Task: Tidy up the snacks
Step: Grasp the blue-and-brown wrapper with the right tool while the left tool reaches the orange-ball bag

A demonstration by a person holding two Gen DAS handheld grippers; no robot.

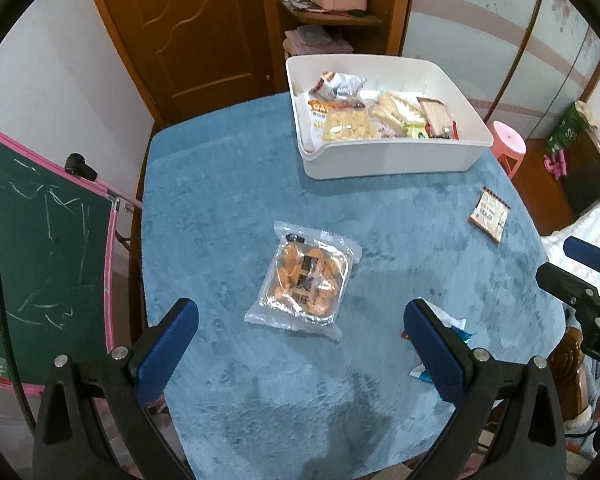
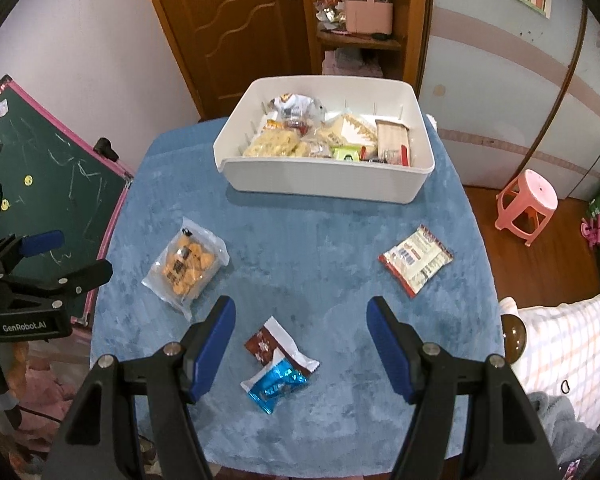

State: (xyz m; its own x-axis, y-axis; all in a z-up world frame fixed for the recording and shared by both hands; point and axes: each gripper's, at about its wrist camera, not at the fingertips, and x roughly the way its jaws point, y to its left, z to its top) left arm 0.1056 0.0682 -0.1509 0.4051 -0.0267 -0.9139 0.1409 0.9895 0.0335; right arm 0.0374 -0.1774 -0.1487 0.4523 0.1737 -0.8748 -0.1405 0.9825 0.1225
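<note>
A white bin (image 1: 392, 160) (image 2: 324, 184) holding several snack packs stands at the far side of the blue-covered table. A clear pack of orange biscuits (image 1: 306, 280) (image 2: 188, 266) lies mid-table, just ahead of my left gripper (image 1: 300, 320), which is open and empty above the table. My right gripper (image 2: 300, 320) is open and empty, above a brown-and-white sachet (image 2: 278, 346) and a blue sachet (image 2: 276, 386). A red-and-white packet (image 1: 489, 214) (image 2: 416, 260) lies at the right. The right gripper shows at the left wrist view's right edge (image 1: 580, 280).
A green chalkboard with a pink frame (image 1: 40, 248) (image 2: 48, 184) stands left of the table. A pink stool (image 2: 528, 208) and a wooden door (image 1: 196, 32) are behind. A checked cloth (image 2: 568, 344) lies at the right edge.
</note>
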